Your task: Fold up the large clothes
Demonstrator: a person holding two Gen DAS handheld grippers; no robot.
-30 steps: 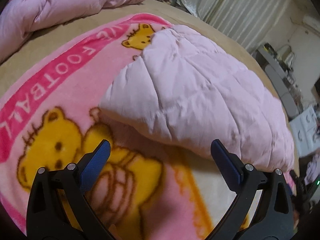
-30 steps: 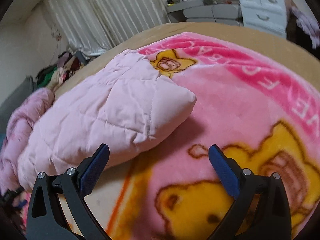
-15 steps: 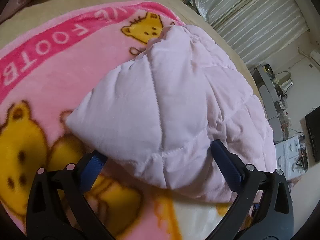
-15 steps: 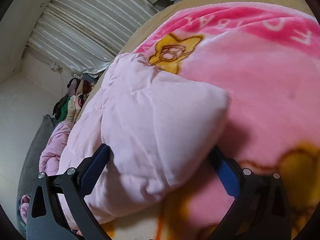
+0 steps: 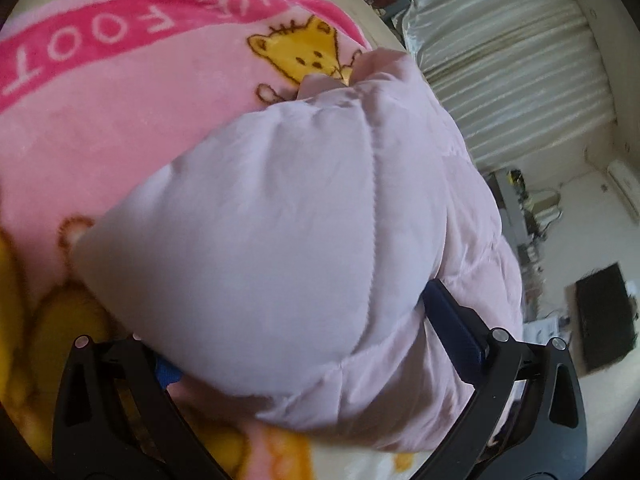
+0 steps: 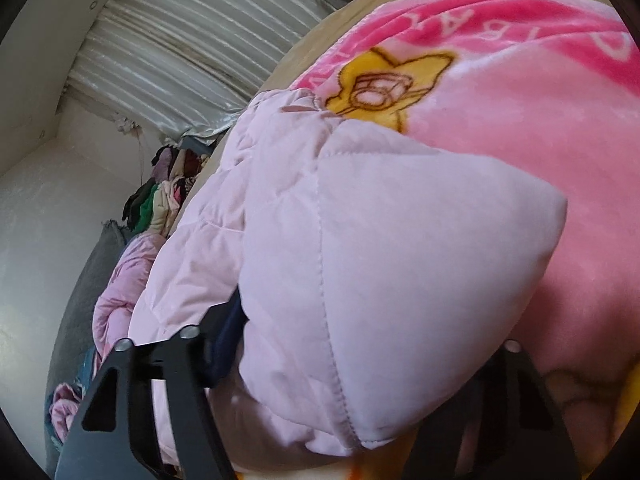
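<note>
The left wrist view shows the far right of the room: a pleated curtain (image 5: 508, 60), a cluttered desk (image 5: 524, 216) and a dark screen (image 5: 604, 316). The right wrist view shows instead a heap of clothes (image 6: 168, 188) at the far left, beside a crumpled pink duvet (image 6: 120, 280).

In both views the pink quilted jacket (image 5: 280, 240) lies on the bear-print blanket (image 5: 120, 112) that covers the bed (image 6: 320, 40). The jacket fills the near field and hides the fingertips. Both pictures are softly blurred at the near edge.

Left tongs (image 5: 316, 344): the jaws stand wide, with a padded corner of the jacket between them. The right pad lies against the fabric; the left pad is mostly buried beneath it. Whether the pads press cannot be told.

Right tongs (image 6: 360, 344): the jaws have just been closing, with the other padded corner of the jacket between them. The left finger (image 6: 224, 340) presses into the fabric. The right finger is almost wholly hidden under the jacket, so a firm grip cannot be confirmed.
</note>
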